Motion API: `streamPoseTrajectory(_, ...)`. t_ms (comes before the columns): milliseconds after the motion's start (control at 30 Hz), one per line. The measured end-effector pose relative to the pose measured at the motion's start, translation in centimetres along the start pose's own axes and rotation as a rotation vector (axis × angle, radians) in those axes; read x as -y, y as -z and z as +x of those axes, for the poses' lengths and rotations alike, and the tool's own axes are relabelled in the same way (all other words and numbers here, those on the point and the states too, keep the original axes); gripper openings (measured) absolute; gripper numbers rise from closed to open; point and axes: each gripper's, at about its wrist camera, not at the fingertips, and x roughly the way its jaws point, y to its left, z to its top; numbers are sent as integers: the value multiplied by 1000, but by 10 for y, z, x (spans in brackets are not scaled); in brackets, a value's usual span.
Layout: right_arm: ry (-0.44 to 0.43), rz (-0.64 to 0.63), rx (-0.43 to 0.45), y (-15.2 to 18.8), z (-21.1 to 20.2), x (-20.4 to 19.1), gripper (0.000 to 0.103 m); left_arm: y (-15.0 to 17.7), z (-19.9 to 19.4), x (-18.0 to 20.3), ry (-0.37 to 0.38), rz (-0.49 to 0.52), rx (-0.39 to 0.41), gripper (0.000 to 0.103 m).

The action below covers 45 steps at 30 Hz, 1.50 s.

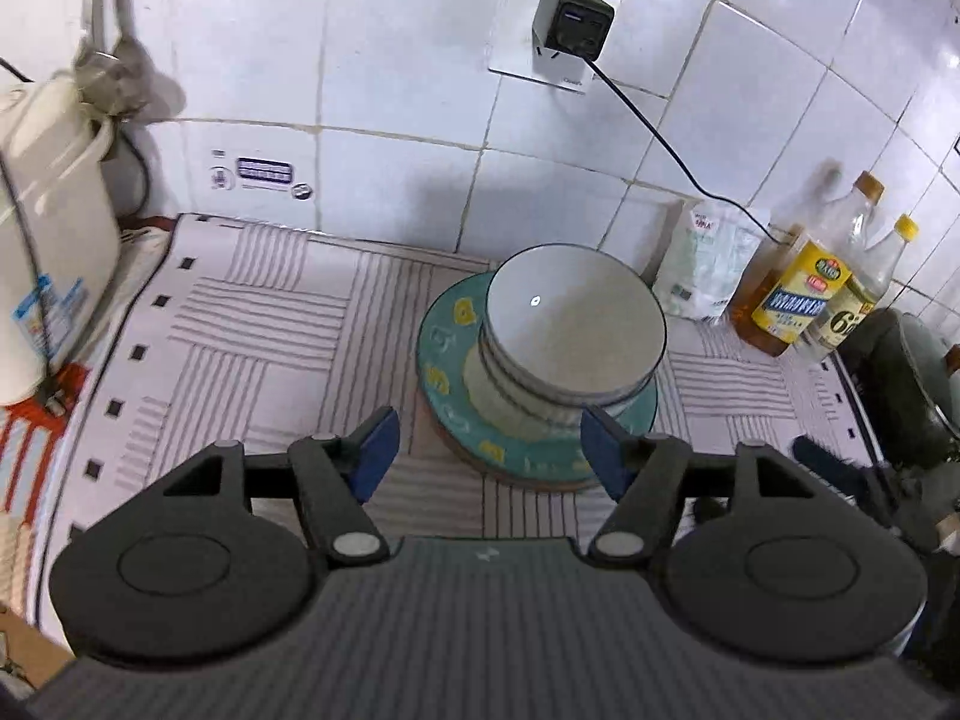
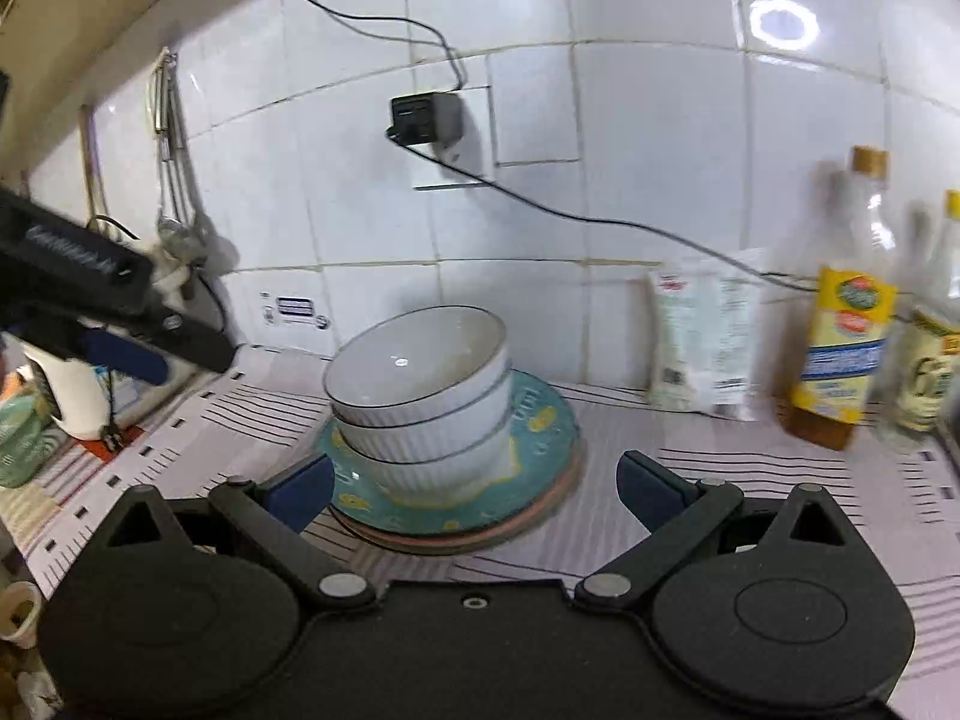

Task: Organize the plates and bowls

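Three white ribbed bowls (image 1: 570,342) (image 2: 420,378) are nested in a stack on a teal plate (image 1: 444,360) (image 2: 540,420) with yellow marks, which lies on a pinkish plate on the striped mat. My left gripper (image 1: 489,456) hovers above and in front of the stack, jaws open with nothing between the blue pads. My right gripper (image 2: 477,492) is also open and empty, just short of the plates' near edge. At the left of the right wrist view, the left gripper (image 2: 126,354) shows from the side, raised above the mat.
A striped mat (image 1: 252,324) covers the counter against a white tiled wall. A white kettle (image 1: 42,240) stands at the left. A white packet (image 1: 702,270) and oil bottles (image 1: 798,294) stand right of the stack. A plug adapter (image 1: 573,18) with a black cable is on the wall.
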Motion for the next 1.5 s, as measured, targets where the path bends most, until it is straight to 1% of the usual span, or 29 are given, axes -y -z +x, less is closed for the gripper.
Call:
streamPoseTrajectory(33, 27, -12, -13, -2, -6, -2, 102, 4, -6, 0, -6, 6, 5, 72)
streamPoseTrajectory(67, 58, -22, -27, -5, -11, -3, 102, 7, -11, 1, -12, 8, 8, 73)
streamPoseTrajectory(133, 140, -29, -89, -11, -18, -7, 102, 14, -22, 1, -35, 8, 3, 73)
streamPoseTrajectory(167, 161, -20, -96, -13, -23, -7, 102, 17, -27, 2, -50, 10, 6, 74)
streamPoseTrajectory(300, 171, 13, -102, -19, -44, -11, 102, 31, -47, 6, -89, 14, 9, 78)
streamPoseTrajectory(433, 159, 57, -116, -24, -66, -15, 102, 44, -63, 12, -102, 43, 20, 86)
streamPoseTrajectory(500, 172, 59, -138, -23, -72, -19, 102, 48, -67, 16, -109, 69, 15, 86)
streamPoseTrajectory(567, 208, 54, -182, -21, -74, -22, 102, 52, -70, 20, -122, 100, 11, 87)
streamPoseTrajectory(600, 209, 57, -187, -20, -76, -24, 102, 54, -72, 21, -124, 108, 11, 90)
streamPoseTrajectory(633, 201, 65, -194, -20, -79, -24, 102, 56, -75, 22, -123, 110, 10, 94)
streamPoseTrajectory(700, 197, 78, -208, -19, -85, -26, 102, 60, -80, 23, -121, 105, 15, 96)
streamPoseTrajectory(833, 250, 40, -229, -18, -101, -34, 102, 67, -90, 24, -135, 107, 23, 101)
streamPoseTrajectory(967, 281, 49, -225, -20, -121, -39, 103, 74, -98, 24, -135, 102, 13, 103)
streamPoseTrajectory(1133, 353, 75, -272, -24, -127, -40, 103, 80, -107, 28, -147, 127, -13, 103)
streamPoseTrajectory(1200, 348, 90, -274, -26, -129, -37, 103, 83, -112, 29, -145, 128, -9, 103)
streamPoseTrajectory(1333, 330, 106, -244, -29, -140, -35, 103, 86, -118, 30, -144, 128, -7, 103)
streamPoseTrajectory(1500, 325, 95, -220, -28, -149, -41, 103, 88, -124, 33, -159, 142, 1, 103)
